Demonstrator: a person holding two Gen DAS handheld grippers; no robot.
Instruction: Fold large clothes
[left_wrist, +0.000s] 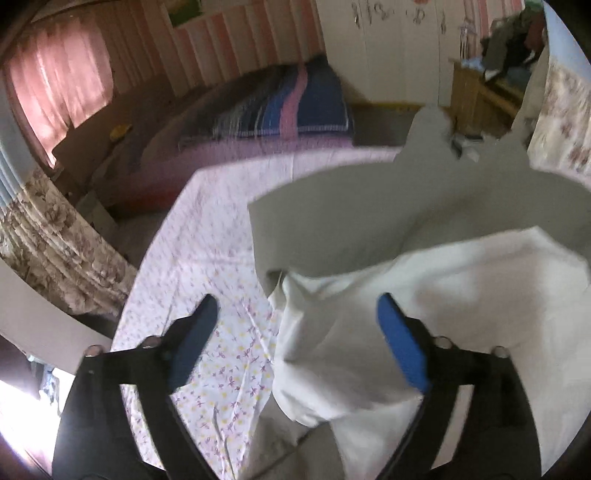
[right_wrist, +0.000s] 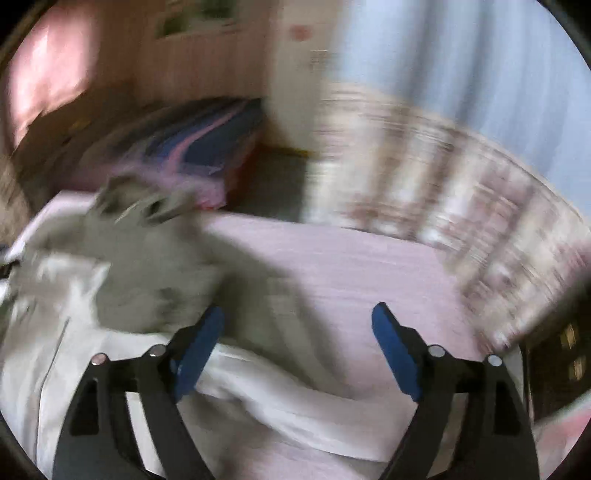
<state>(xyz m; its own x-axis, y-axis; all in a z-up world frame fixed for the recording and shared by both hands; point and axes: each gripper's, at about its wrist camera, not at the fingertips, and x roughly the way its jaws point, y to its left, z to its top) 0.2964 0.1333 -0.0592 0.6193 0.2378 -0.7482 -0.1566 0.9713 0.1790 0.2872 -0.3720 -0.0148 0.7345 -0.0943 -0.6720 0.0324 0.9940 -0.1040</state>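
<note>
A large pale grey-white garment (left_wrist: 424, 280) lies spread on the bed's flowered sheet (left_wrist: 207, 236), its near part folded over in rumpled layers. My left gripper (left_wrist: 297, 306) hovers above the garment's near left edge, open, with the blue pads (left_wrist: 400, 343) wide apart and not pressing on the cloth. In the blurred right wrist view the same garment (right_wrist: 122, 280) fills the left and lower part. My right gripper (right_wrist: 297, 314) is open over the garment's right edge and the pink sheet (right_wrist: 369, 266), nothing pinched between its pads.
A second bed with a striped blue and pink blanket (left_wrist: 295, 103) stands beyond. Flowered curtains (left_wrist: 55, 251) hang at the left, and more flowered cloth (right_wrist: 461, 206) at the right. White wardrobe doors (left_wrist: 388, 48) and a wooden shelf with clutter (left_wrist: 491, 85) are at the back.
</note>
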